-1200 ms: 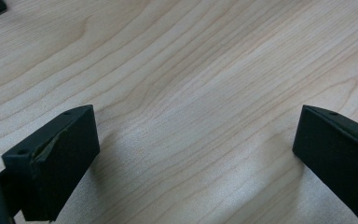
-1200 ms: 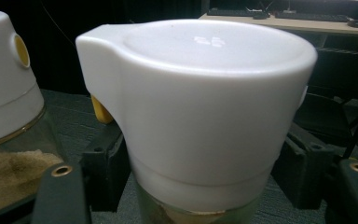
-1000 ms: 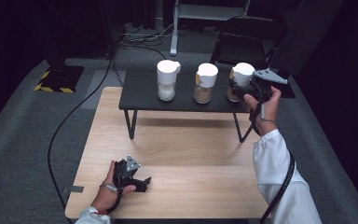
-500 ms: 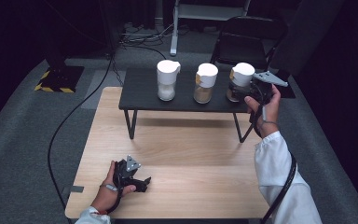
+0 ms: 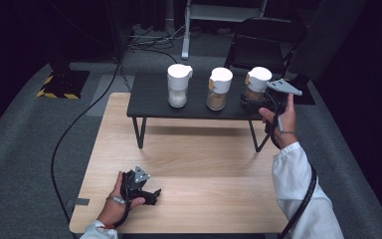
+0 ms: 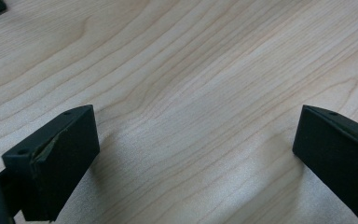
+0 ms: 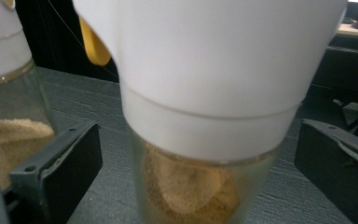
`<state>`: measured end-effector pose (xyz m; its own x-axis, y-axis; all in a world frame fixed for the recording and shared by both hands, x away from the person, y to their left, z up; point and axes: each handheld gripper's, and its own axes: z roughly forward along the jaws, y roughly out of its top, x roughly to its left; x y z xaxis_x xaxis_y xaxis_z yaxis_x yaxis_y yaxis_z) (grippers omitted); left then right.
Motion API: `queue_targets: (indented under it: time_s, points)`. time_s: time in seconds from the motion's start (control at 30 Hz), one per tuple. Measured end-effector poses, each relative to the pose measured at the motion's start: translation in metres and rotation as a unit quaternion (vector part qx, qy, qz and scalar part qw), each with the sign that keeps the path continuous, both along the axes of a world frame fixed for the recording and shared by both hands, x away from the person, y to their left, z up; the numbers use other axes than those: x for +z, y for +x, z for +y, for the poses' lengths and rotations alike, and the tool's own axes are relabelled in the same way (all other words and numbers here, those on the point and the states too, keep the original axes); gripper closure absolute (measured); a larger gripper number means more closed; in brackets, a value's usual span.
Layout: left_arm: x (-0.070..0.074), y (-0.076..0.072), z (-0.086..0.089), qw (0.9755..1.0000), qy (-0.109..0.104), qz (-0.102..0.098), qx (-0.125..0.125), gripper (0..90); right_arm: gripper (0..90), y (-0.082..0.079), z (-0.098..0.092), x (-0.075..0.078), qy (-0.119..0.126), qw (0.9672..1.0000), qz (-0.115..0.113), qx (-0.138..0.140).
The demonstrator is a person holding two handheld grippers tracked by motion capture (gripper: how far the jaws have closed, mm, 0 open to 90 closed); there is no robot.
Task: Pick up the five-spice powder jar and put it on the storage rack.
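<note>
No readable writing on the jars, lids plain white. Right gripper (image 5: 256, 102) sits at the rightmost jar (image 7: 200, 140) on the small black table (image 5: 151, 97); jaws have just been opening and now stand wide, the jar between them, pads clear of the glass. Left gripper (image 5: 146, 191) rests on the wooden table (image 6: 191, 70), jaws spread, nothing between them.

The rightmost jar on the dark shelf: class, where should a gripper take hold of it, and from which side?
Grip the rightmost jar on its glass body below the wider white lid, coming level from the person's side; it stands upright, with a neighbour jar to its left.
</note>
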<state>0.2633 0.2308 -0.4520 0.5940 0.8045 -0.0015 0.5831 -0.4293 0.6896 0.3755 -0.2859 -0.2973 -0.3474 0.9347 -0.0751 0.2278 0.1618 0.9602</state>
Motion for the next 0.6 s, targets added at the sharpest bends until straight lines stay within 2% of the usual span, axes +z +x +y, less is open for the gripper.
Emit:
queue_targets:
  time_s: [0.5,0.6]
  points:
    - [0.0,0.0,0.0,1.0,0.0,0.0,0.0,0.0,0.5,-0.012,-0.001,-0.005,-0.013,0.9995,-0.029,0.009]
    - [0.0,0.0,0.0,1.0,-0.001,0.0,0.001,0.0,0.5,-0.015,0.001,-0.005,-0.027,0.9989,-0.038,0.007]
